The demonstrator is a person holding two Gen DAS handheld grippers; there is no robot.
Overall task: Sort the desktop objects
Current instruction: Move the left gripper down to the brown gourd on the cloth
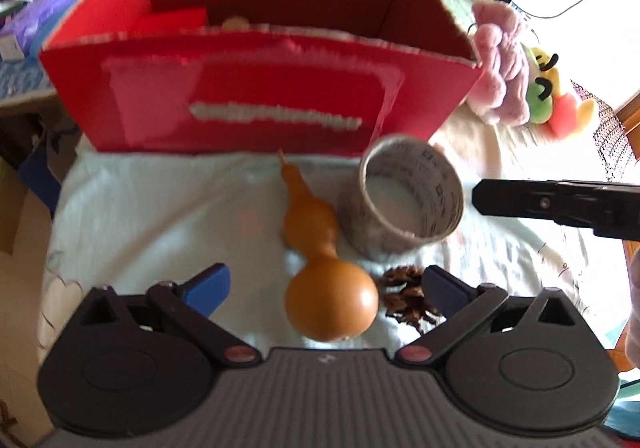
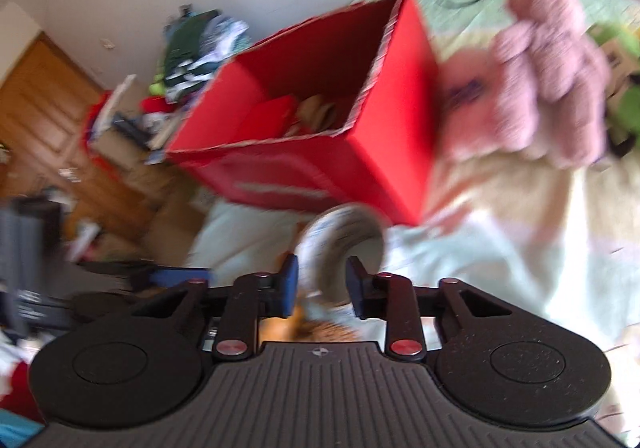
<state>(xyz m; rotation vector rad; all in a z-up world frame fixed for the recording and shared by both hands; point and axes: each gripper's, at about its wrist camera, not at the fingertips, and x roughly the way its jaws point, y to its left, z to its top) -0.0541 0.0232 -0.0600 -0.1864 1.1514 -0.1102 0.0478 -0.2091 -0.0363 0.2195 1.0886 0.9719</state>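
Your left gripper (image 1: 326, 284) gapes wide over gourd (image 1: 320, 268), pads clear. Your right gripper (image 2: 322, 284) half-closed around tape roll (image 2: 340, 244), contact unclear. Roll sits before red box (image 1: 256, 80), beside gourd.

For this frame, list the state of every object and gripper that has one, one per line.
red box: open-topped, upright, some items inside.
gourd: lying on the cloth, between the left gripper's fingers, untouched.
tape roll: tilted, outside the box.
pine cone: on the cloth beside the gourd.
left gripper: open.
right gripper: jaws narrow, empty, tape roll just ahead.
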